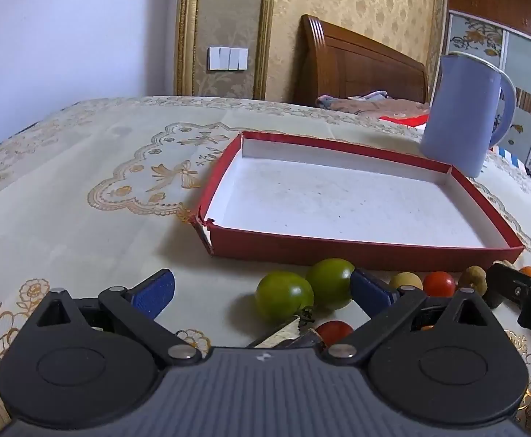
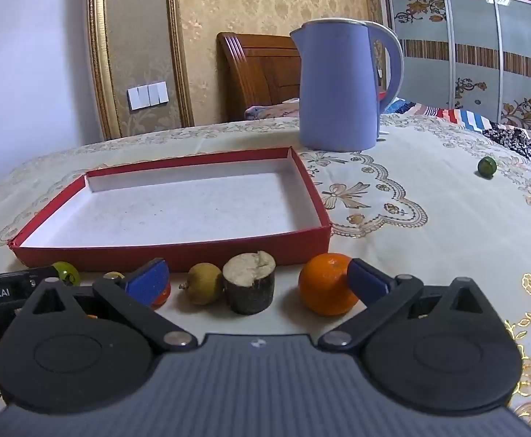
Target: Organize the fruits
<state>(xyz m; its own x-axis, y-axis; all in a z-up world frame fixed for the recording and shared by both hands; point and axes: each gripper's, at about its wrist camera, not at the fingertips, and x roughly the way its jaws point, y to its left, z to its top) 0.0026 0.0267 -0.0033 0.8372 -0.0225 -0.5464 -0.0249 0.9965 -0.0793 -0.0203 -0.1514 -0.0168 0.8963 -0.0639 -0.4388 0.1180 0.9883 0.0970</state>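
Both jaws stand wide apart and grip nothing. Between the left gripper's (image 1: 261,291) fingers lie two green tomatoes (image 1: 283,293), near the red tray (image 1: 367,253). Ahead of the right gripper (image 2: 256,278) sit a longan (image 2: 203,283), a cut stump (image 2: 249,280) and an orange (image 2: 325,284). Only the right view shows the orange and the lettering "Robot.AI" on the other gripper's side.

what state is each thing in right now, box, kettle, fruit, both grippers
red box: empty, torn at one corner
blue kettle: upright behind the box, lid shut
orange: on the cloth, outside the box
two green tomatoes: on the cloth, side by side
small green fruit: alone, apart from the rest
left gripper: open, holding nothing
right gripper: open, holding nothing
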